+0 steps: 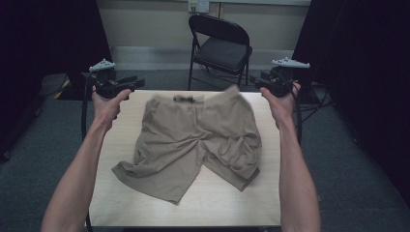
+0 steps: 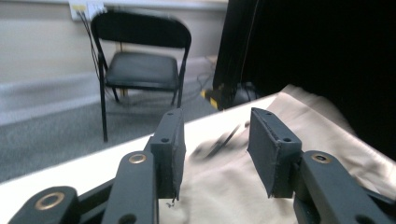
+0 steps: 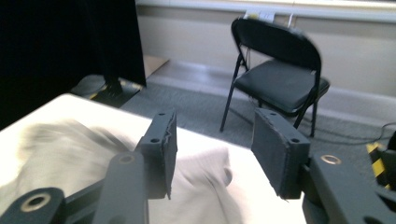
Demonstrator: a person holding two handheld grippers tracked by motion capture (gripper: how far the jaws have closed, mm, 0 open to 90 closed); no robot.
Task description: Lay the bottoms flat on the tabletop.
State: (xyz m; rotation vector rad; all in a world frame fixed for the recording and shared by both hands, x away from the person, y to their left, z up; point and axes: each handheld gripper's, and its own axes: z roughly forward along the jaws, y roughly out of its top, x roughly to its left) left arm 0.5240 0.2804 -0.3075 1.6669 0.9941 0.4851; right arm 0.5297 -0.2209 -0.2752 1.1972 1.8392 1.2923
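Observation:
A pair of tan shorts (image 1: pixel 193 142) lies spread on the light wooden table (image 1: pixel 121 193), waistband toward the far edge, legs toward the person. My left gripper (image 1: pixel 138 83) is held above the table's far left corner, open, with nothing between its jaws; in the left gripper view the left gripper (image 2: pixel 215 149) looks over the shorts (image 2: pixel 243 186). My right gripper (image 1: pixel 260 83) hovers by the far right corner, also open and empty. In the right gripper view the right gripper (image 3: pixel 212 154) sits above the blurred shorts (image 3: pixel 196 186).
A black folding chair (image 1: pixel 220 48) stands on the grey carpet just beyond the table's far edge. Dark curtains hang at both sides. Cables trail on the floor at the right (image 1: pixel 319 96).

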